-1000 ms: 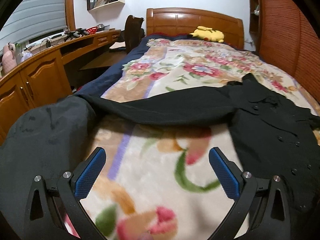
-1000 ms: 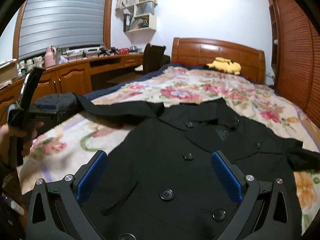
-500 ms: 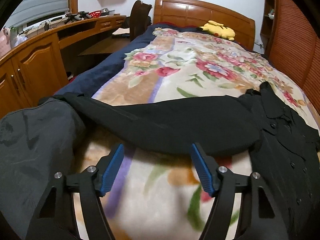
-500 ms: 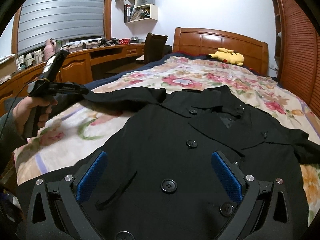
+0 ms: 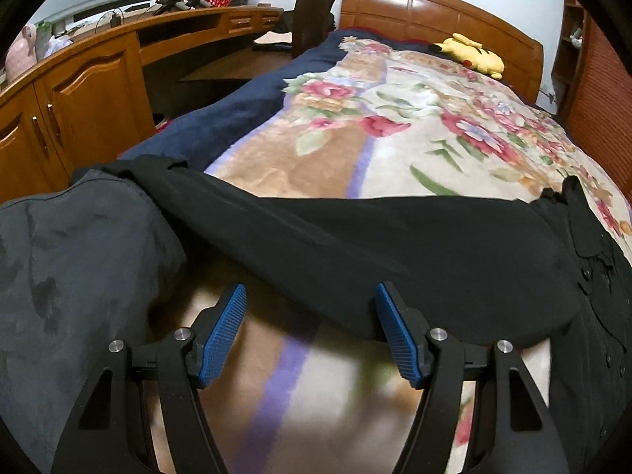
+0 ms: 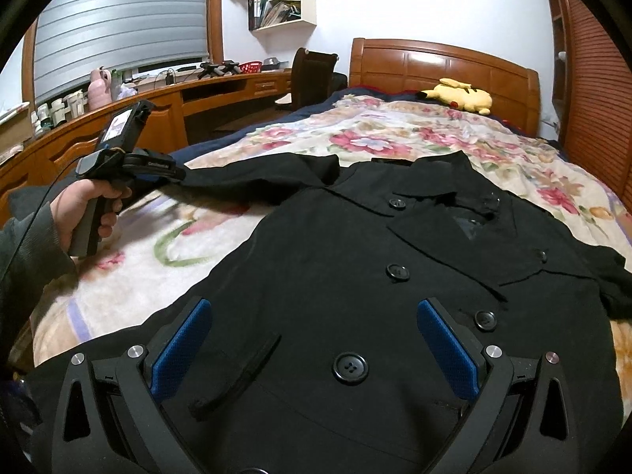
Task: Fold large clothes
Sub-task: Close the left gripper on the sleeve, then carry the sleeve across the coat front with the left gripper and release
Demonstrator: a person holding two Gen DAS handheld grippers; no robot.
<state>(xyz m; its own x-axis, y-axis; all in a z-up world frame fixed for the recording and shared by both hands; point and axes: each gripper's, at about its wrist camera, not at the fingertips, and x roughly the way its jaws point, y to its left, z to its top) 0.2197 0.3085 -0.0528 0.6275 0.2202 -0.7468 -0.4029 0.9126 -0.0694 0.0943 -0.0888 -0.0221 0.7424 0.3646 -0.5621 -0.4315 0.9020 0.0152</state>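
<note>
You have almost nothing readable here. In the right wrist view, at about nine o'clock, the left gripper [image 6: 158, 166] carries a short line of pale lettering along the side of its dark body, but it is too small and blurred for you to make out a word. Above it, the phone [image 6: 118, 128] clipped on that gripper shows a lit screen with no legible characters. At twelve o'clock, the spines of the books [image 6: 272, 10] on the wall shelf bear no text you can read. The left wrist view gives you none at all.
</note>
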